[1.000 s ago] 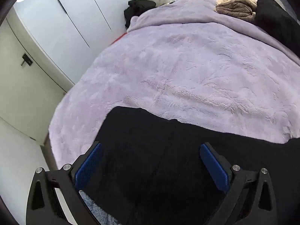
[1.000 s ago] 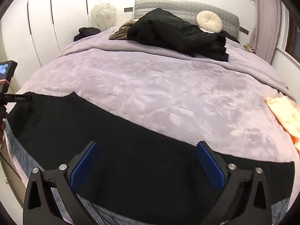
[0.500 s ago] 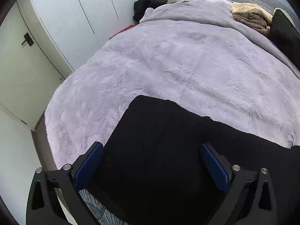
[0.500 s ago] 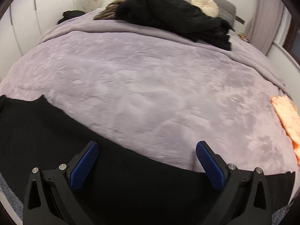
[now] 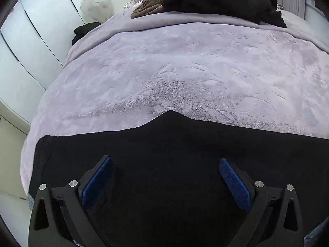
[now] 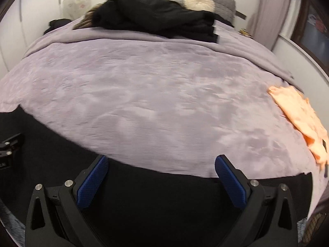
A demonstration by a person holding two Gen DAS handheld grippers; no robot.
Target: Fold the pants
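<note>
Black pants (image 5: 164, 154) lie flat along the near edge of a bed with a lilac fleece blanket (image 5: 185, 72). In the left wrist view my left gripper (image 5: 165, 170) is open and empty, hovering over the wide end of the pants. In the right wrist view the pants (image 6: 154, 195) stretch from the left edge to the right, ending near the bed's right side. My right gripper (image 6: 161, 168) is open and empty, over the far edge of the pants. The left gripper's black frame (image 6: 10, 148) shows at the left edge of the right wrist view.
A pile of black clothes (image 6: 156, 14) and a brown garment (image 5: 150, 6) lie at the head of the bed by a grey headboard. An orange garment (image 6: 302, 119) lies at the bed's right side. White wardrobe doors (image 5: 30, 41) stand to the left.
The left gripper's view has swung from the wardrobe side toward the head of the bed. The right gripper has shifted right along the pants. Both stay open.
</note>
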